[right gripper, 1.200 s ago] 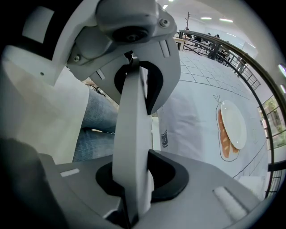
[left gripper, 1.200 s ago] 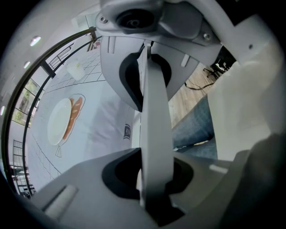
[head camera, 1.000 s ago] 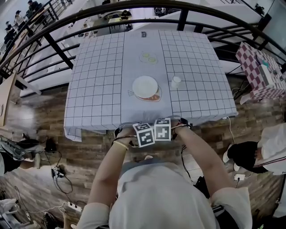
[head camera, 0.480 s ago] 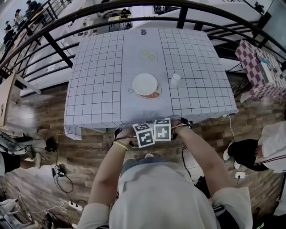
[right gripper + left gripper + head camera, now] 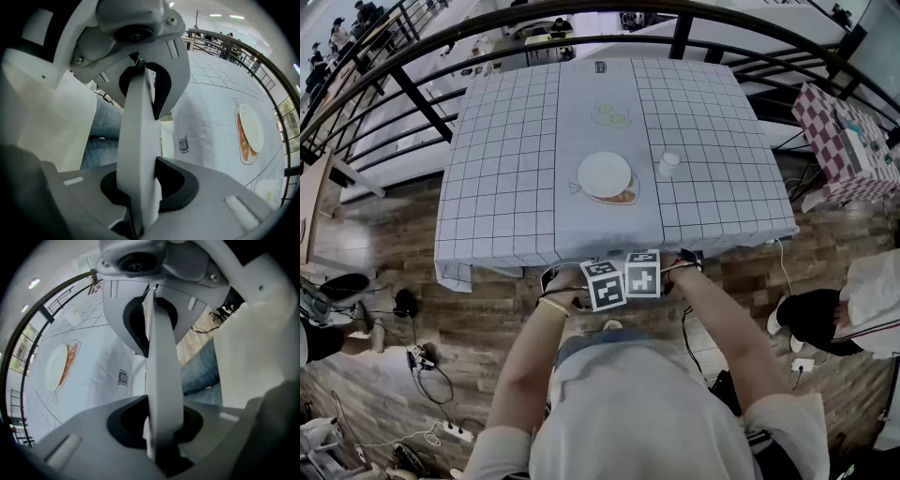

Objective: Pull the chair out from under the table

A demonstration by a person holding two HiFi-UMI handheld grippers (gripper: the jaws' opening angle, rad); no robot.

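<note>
Chair back (image 5: pixel 161 357) seen clamped in gripper views only.

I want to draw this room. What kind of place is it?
Probably a cafeteria or dining hall: a table with a checked cloth holds a plate and cup, a black railing runs behind it, and more tables show beyond.

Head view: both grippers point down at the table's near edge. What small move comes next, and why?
Probably draw both straight back toward the person, level and together: the left gripper and right gripper sit side by side at the near edge of the white grid-checked tablecloth, each clamped on the pale grey chair rail.
</note>
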